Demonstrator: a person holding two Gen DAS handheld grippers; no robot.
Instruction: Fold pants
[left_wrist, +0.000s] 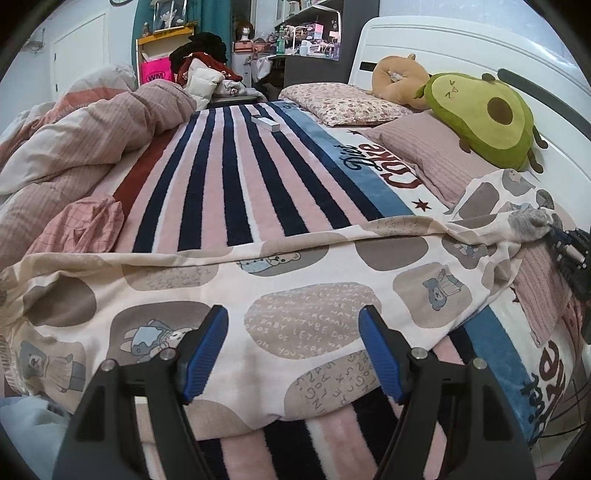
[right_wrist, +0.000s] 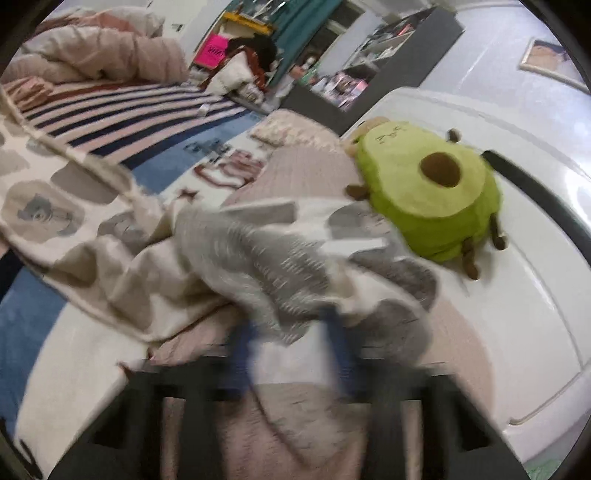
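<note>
Pants: the cream pants (left_wrist: 280, 295) with grey blotches and bear prints lay spread across the striped blanket (left_wrist: 236, 173), running from the far left of the left jaws to the far right, where one end bunched up.
Left gripper: the left gripper (left_wrist: 293, 354) hovered low over the near edge of the pants, its jaws wide apart with nothing between them; the blue pads (left_wrist: 205, 354) stood to either side of a lettered grey patch.
Right gripper: the right gripper (right_wrist: 291, 354) was blurred in its own view; grey and cream cloth of the pants (right_wrist: 258, 254) sat between the blue fingers (right_wrist: 242, 358), and the jaws looked closed on that bunched end. From the left view the same gripper (left_wrist: 570, 254) showed at the right edge, touching the gathered cloth.
Ahead of left jaws: a white box (left_wrist: 265, 123) lay far ahead on the stripes, and a pink quilt (left_wrist: 92, 136) was heaped ahead to the left.
Ahead of right jaws: an avocado toy (right_wrist: 428, 195) leaned on the white headboard (right_wrist: 535, 221), ahead and to the right, just beyond the lifted cloth.
Beneath right jaws: a pink pillow (right_wrist: 303, 173) lay under and ahead of the held cloth.
Beyond the toy: a tan cushion (left_wrist: 397, 79) rested beside a flowered pillow (left_wrist: 343, 103).
</note>
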